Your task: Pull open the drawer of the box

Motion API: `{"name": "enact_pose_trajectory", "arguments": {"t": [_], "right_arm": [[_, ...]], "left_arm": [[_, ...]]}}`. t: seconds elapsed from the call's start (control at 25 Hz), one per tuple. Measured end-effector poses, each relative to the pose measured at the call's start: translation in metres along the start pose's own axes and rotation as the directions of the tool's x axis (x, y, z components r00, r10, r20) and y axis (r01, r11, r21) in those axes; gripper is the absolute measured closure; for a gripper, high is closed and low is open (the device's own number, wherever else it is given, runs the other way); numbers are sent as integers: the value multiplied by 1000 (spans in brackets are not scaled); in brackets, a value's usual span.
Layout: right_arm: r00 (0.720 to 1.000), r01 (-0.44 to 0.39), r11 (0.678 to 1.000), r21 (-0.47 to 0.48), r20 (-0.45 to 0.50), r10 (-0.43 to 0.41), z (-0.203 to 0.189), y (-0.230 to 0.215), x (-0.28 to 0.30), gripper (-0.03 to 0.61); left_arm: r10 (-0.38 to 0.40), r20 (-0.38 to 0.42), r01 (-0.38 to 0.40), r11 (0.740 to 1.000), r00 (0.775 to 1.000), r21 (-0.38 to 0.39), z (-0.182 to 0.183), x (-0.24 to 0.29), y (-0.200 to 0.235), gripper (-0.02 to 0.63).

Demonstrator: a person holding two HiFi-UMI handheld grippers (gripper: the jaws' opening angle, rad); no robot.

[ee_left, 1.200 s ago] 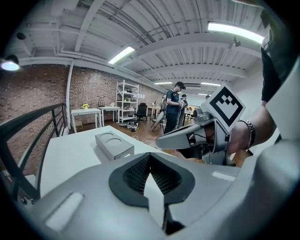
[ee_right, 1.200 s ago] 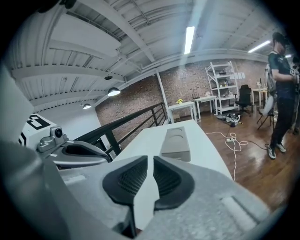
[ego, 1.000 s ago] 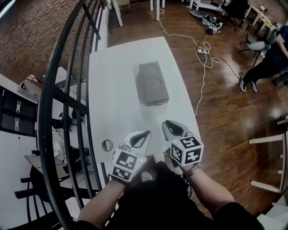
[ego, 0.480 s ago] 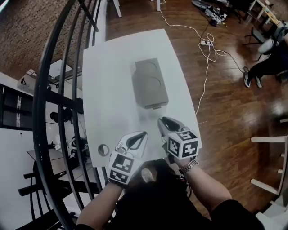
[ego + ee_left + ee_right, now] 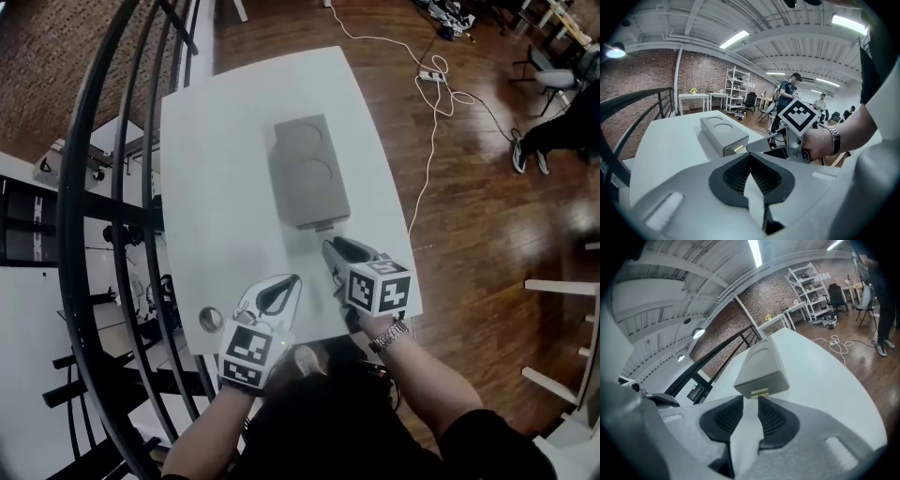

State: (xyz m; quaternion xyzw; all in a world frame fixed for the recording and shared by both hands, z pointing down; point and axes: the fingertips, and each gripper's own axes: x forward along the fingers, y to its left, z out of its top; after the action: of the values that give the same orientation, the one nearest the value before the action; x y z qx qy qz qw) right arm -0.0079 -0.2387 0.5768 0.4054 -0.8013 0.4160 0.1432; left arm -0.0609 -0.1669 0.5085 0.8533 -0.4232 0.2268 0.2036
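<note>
Box (image 5: 307, 169) — grey, mid-table (image 5: 216, 187), drawer closed, its handle (image 5: 759, 392) facing the near edge. Right gripper (image 5: 330, 248) — jaws opening, nothing between them, tips just short of the handle. Left gripper (image 5: 292, 279) — jaws together, empty, near the near edge

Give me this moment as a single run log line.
phase: approach | right tongs: opening, empty, tips just short of drawer handle | left tongs: shut, empty | drawer: closed
</note>
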Motion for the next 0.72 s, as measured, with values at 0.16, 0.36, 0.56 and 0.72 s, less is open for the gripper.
{"name": "enact_pose_trajectory", "arguments": {"t": [0.16,0.36,0.56,0.72], "right_arm": [[1000,-14,999,50,-18,15,-2,-7,12,493],[999,-31,991,129,-36,36,-7,-14,24,462],[997,-43,979,201,-48,54,-10,-22,30,459],[996,-68,968,240,-42,80,-9,-21,37,460]], "left_arm": [[5,-4,-6,1000,1000,-10,0,5,4,598],[11,-9,-11,1000,1000,-21,0,10,10,598],[20,-19,-21,999,1000,-34,-2,15,10,598],[26,-24,-27,999,999,-38,-4,15,14,598]]}}
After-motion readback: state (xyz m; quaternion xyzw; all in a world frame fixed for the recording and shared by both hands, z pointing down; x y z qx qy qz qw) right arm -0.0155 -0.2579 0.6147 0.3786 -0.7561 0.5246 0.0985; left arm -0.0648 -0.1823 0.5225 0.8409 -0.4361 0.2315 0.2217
